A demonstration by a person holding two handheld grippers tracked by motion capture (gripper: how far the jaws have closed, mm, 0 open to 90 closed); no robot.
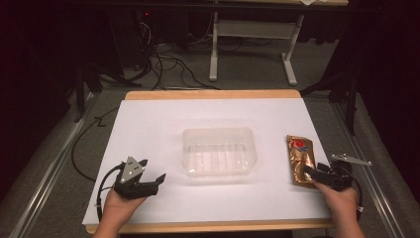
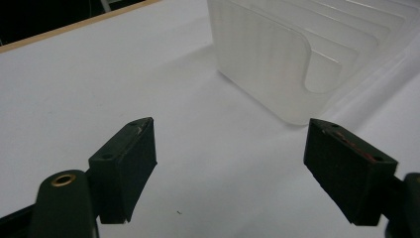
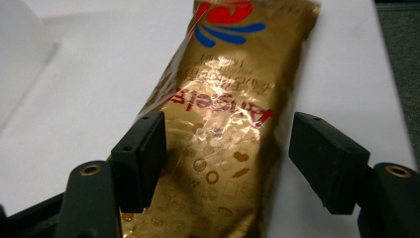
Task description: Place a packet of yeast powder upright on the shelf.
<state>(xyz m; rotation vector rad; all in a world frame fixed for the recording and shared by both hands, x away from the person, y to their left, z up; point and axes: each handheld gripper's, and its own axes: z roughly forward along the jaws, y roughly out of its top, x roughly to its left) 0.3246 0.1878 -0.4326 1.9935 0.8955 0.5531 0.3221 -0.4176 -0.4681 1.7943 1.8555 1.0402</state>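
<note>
Clear ribbed rectangular plastic tray (image 1: pixel 219 151) at centre of white table sheet (image 1: pixel 148 124), nothing inside. Gold foil snack packet with red-blue logo (image 1: pixel 300 159) lies flat near right edge, lettering too glary to read. Right gripper (image 3: pixel 225 163) wide, jaws straddling packet's near end, left jaw touching it. Left gripper (image 2: pixel 230 168) wide, empty, near tray corner.

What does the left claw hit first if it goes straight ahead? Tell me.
Probably the clear plastic tray: the open left claw points at its near corner over bare white table, though depth is unclear.
</note>
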